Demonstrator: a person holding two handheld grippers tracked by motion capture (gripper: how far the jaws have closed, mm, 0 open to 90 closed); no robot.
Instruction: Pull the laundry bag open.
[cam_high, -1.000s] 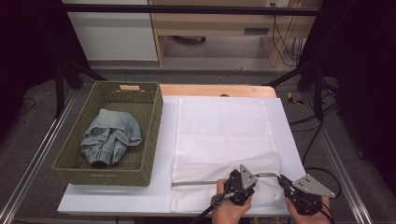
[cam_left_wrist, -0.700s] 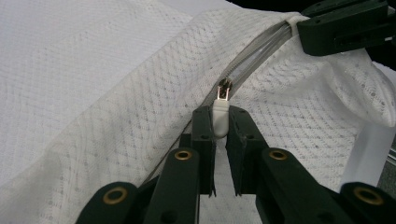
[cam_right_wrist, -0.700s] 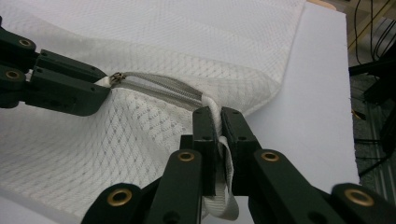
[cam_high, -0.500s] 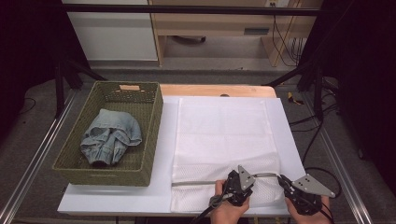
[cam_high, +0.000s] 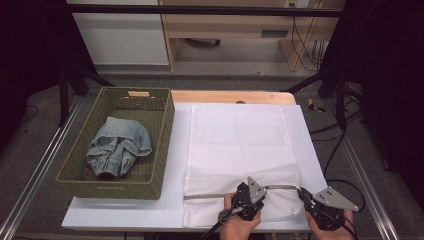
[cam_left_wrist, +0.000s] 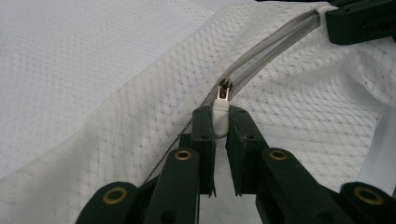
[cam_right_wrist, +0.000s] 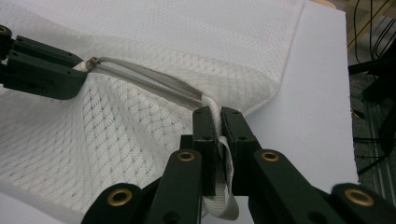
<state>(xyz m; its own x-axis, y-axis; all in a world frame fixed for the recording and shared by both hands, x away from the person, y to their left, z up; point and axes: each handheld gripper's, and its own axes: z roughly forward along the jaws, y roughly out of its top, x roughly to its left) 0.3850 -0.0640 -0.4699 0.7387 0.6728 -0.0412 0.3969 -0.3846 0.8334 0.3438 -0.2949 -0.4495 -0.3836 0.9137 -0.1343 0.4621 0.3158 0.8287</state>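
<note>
At the table's near edge, my left gripper (cam_left_wrist: 220, 122) is clamped on the zipper pull (cam_left_wrist: 221, 109) of the white mesh bag (cam_high: 240, 145), my right gripper (cam_right_wrist: 214, 122) pinches its fabric end tab (cam_right_wrist: 213, 109); I judge the small pull may slip under a skewed tug.

**Open room on the right, a basket wall on the left**

We have bare white board (cam_high: 307, 145) to the right of the mesh bag (cam_high: 240, 145), and a narrow bare strip between the bag and the wicker basket (cam_high: 165, 125). The basket's tall wall blocks low passage leftward; its inside is partly taken by folded jeans (cam_high: 119, 150). Ahead, the far table edge (cam_high: 225, 97) lies open.
</note>
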